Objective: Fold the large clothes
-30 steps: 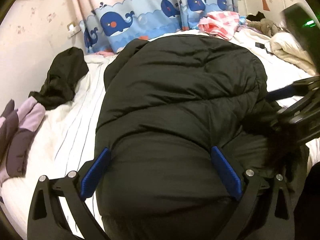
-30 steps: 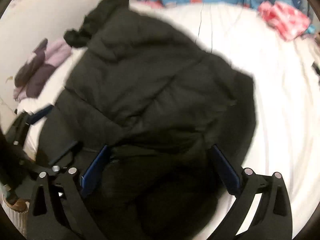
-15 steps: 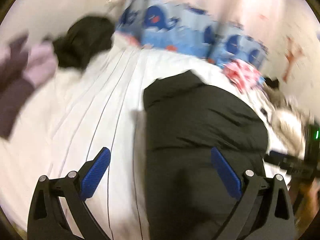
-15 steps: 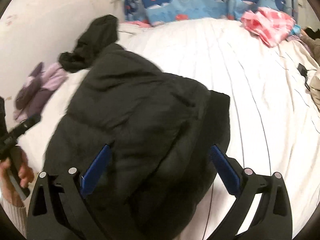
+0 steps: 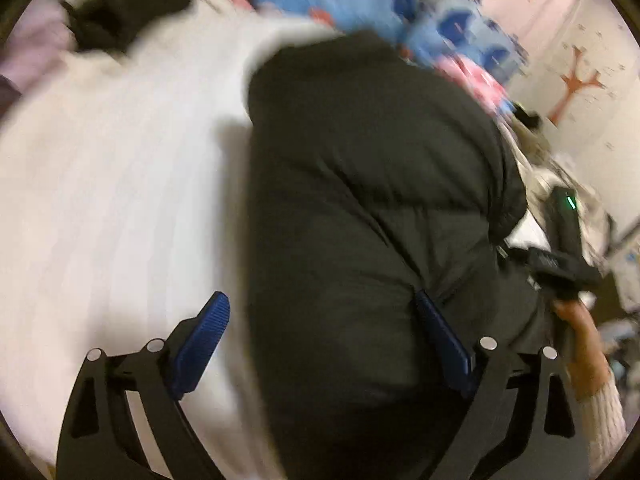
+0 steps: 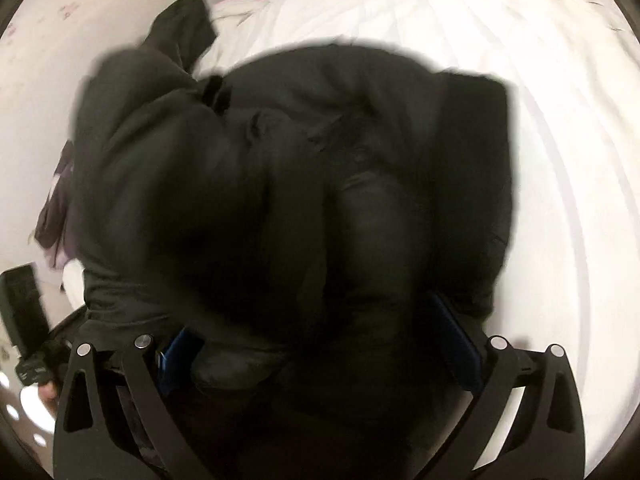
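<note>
Two grippers, one big garment: order below from largest thing to smallest.

Bed sheet (image 5: 112,184): white with thin stripes, carries everything; good flat ground for pressing a fold, so better to work low and not lift high.

Black padded jacket (image 5: 360,208): lies on the sheet in a thick bundle, already doubled over itself; in the right wrist view fills almost the whole middle (image 6: 288,184). Puffy and springy by the look, so probably opens again if let go too soon. Advice: press the air out along the fold line, then smooth from the middle outward.

Loose clothes at the far edge: a second dark garment (image 6: 184,28) near the wall, a lilac one (image 6: 54,208) beside it, a pink checked one (image 5: 472,76) near the whale-pattern cushions (image 5: 452,24). Well apart from the jacket; better to keep the fold away from them.

Left gripper (image 5: 320,344): jaws spread wide, nothing pinched; left blue pad over bare sheet, right pad over the jacket's near edge. Good position to take that edge, but needs to close on both layers, not only the top one.

Right gripper (image 6: 316,352): jaws also spread, jacket bulging between and over the pads; contact likely, no pinch visible. Picture blurred, so exact touch hard to tell.

Risk: slippery shell, thick layers; grasp deep, move slowly.
</note>
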A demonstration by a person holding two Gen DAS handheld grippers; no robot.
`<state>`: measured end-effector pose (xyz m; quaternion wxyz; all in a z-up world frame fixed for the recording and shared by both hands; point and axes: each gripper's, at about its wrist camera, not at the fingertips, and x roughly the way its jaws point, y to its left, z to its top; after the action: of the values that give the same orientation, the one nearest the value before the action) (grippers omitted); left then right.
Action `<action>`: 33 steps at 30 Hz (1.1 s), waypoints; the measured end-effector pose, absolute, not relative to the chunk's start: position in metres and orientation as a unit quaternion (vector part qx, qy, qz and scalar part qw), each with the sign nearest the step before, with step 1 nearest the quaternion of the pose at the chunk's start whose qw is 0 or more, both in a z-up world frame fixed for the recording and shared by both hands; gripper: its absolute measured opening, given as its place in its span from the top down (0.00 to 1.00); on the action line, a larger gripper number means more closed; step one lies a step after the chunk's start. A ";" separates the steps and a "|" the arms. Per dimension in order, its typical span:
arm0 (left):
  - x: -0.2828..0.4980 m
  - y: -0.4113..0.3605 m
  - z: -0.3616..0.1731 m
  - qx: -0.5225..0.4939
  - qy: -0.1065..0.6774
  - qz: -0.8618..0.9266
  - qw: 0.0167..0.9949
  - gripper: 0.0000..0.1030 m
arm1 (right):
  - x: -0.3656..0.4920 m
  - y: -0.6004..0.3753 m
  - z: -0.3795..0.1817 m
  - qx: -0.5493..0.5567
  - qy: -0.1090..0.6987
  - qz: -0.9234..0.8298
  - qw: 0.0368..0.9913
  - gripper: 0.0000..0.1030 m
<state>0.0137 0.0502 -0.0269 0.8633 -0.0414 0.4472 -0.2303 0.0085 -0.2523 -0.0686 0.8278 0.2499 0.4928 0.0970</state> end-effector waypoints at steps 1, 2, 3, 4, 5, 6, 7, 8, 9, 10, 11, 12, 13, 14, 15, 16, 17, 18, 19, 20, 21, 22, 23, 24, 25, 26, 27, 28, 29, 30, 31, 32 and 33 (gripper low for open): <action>0.010 0.050 -0.014 -0.033 0.425 -0.224 0.877 0.13 | 0.001 -0.260 -0.061 0.249 0.480 0.081 0.837 0.06; 0.007 0.047 -0.007 -0.022 0.412 -0.222 0.884 0.13 | -0.007 -0.262 -0.048 0.244 0.457 0.065 0.853 0.06; 0.003 0.040 -0.002 -0.006 0.401 -0.219 0.890 0.13 | -0.015 -0.260 -0.028 0.227 0.421 0.049 0.877 0.06; 0.002 0.031 -0.001 0.013 0.395 -0.220 0.892 0.13 | -0.019 -0.255 -0.014 0.216 0.396 0.048 0.891 0.06; 0.001 0.019 -0.005 0.038 0.397 -0.225 0.889 0.13 | -0.021 -0.246 0.008 0.201 0.359 0.065 0.909 0.06; 0.002 0.009 -0.011 0.055 0.400 -0.227 0.886 0.13 | -0.021 -0.236 0.020 0.188 0.341 0.074 0.918 0.06; 0.003 -0.004 -0.022 0.073 0.405 -0.226 0.883 0.13 | -0.016 -0.223 0.036 0.165 0.322 0.083 0.929 0.06; 0.001 -0.007 -0.030 0.075 0.406 -0.222 0.883 0.13 | -0.007 -0.207 0.047 0.137 0.313 0.096 0.935 0.06; 0.002 -0.010 -0.036 0.070 0.406 -0.217 0.885 0.13 | 0.006 -0.197 0.049 0.124 0.319 0.104 0.934 0.06; 0.003 -0.010 -0.040 0.062 0.405 -0.210 0.888 0.10 | 0.026 -0.191 0.043 0.115 0.338 0.100 0.929 0.06; -0.001 -0.008 -0.038 0.057 0.406 -0.205 0.889 0.09 | 0.040 -0.189 0.034 0.110 0.361 0.086 0.922 0.06; 0.001 -0.006 -0.040 0.049 0.408 -0.202 0.889 0.07 | 0.065 -0.191 0.012 0.105 0.394 0.064 0.911 0.06; -0.001 -0.005 -0.040 0.040 0.408 -0.202 0.889 0.07 | 0.088 -0.201 -0.017 0.122 0.422 0.067 0.896 0.06; -0.001 -0.003 -0.041 0.028 0.411 -0.202 0.889 0.07 | 0.095 -0.210 -0.035 0.156 0.439 0.077 0.882 0.06; 0.000 -0.004 -0.042 0.024 0.413 -0.201 0.888 0.07 | 0.099 -0.232 -0.059 0.214 0.454 0.086 0.860 0.06; 0.000 -0.006 -0.040 0.029 0.414 -0.198 0.888 0.07 | 0.102 -0.237 -0.064 0.222 0.458 0.083 0.857 0.06; 0.002 -0.013 -0.041 0.045 0.414 -0.189 0.889 0.07 | 0.103 -0.235 -0.064 0.212 0.463 0.081 0.857 0.06; 0.000 -0.018 -0.043 0.058 0.413 -0.180 0.891 0.07 | 0.103 -0.230 -0.060 0.201 0.469 0.078 0.857 0.06; 0.001 -0.018 -0.044 0.061 0.412 -0.178 0.892 0.07 | 0.099 -0.229 -0.054 0.194 0.471 0.074 0.857 0.06; 0.001 -0.023 -0.045 0.063 0.409 -0.174 0.894 0.07 | 0.095 -0.228 -0.047 0.191 0.469 0.070 0.859 0.06; -0.004 -0.021 -0.046 0.064 0.405 -0.171 0.896 0.07 | 0.081 -0.234 -0.035 0.184 0.457 0.063 0.868 0.06; -0.007 -0.020 -0.046 0.063 0.400 -0.165 0.899 0.07 | 0.062 -0.235 -0.024 0.177 0.440 0.062 0.878 0.06; -0.012 -0.017 -0.046 0.063 0.396 -0.161 0.902 0.07 | 0.039 -0.232 -0.008 0.170 0.413 0.071 0.892 0.06; -0.015 -0.016 -0.045 0.063 0.391 -0.156 0.905 0.07 | 0.021 -0.227 -0.005 0.164 0.400 0.077 0.899 0.06; -0.019 -0.014 -0.045 0.063 0.387 -0.153 0.907 0.07 | 0.005 -0.222 -0.001 0.157 0.390 0.082 0.904 0.06; -0.023 -0.015 -0.045 0.064 0.381 -0.146 0.911 0.07 | -0.011 -0.217 -0.003 0.147 0.387 0.084 0.907 0.06; -0.026 -0.015 -0.044 0.064 0.376 -0.140 0.914 0.07 | -0.022 -0.207 -0.011 0.125 0.397 0.077 0.906 0.06; -0.029 -0.016 -0.044 0.061 0.371 -0.133 0.917 0.07 | -0.029 -0.203 -0.022 0.100 0.417 0.068 0.901 0.06; -0.030 -0.016 -0.042 0.058 0.369 -0.128 0.919 0.07 | -0.029 -0.200 -0.037 0.078 0.441 0.064 0.892 0.06; -0.032 -0.017 -0.042 0.057 0.371 -0.125 0.918 0.07 | -0.030 -0.202 -0.056 0.089 0.448 0.075 0.886 0.06; -0.033 -0.019 -0.041 0.059 0.373 -0.125 0.918 0.07 | -0.032 -0.211 -0.063 0.111 0.451 0.077 0.882 0.06; -0.036 -0.020 -0.040 0.065 0.367 -0.119 0.920 0.07 | -0.032 -0.217 -0.061 0.131 0.456 0.073 0.877 0.06; -0.042 -0.021 -0.039 0.067 0.358 -0.112 0.925 0.07 | -0.035 -0.217 -0.056 0.135 0.452 0.067 0.879 0.06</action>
<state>-0.0419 -0.0208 -0.0393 0.9247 0.0671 0.3577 -0.1118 -0.0351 -0.2175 -0.0561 0.8790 0.1350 0.4523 0.0670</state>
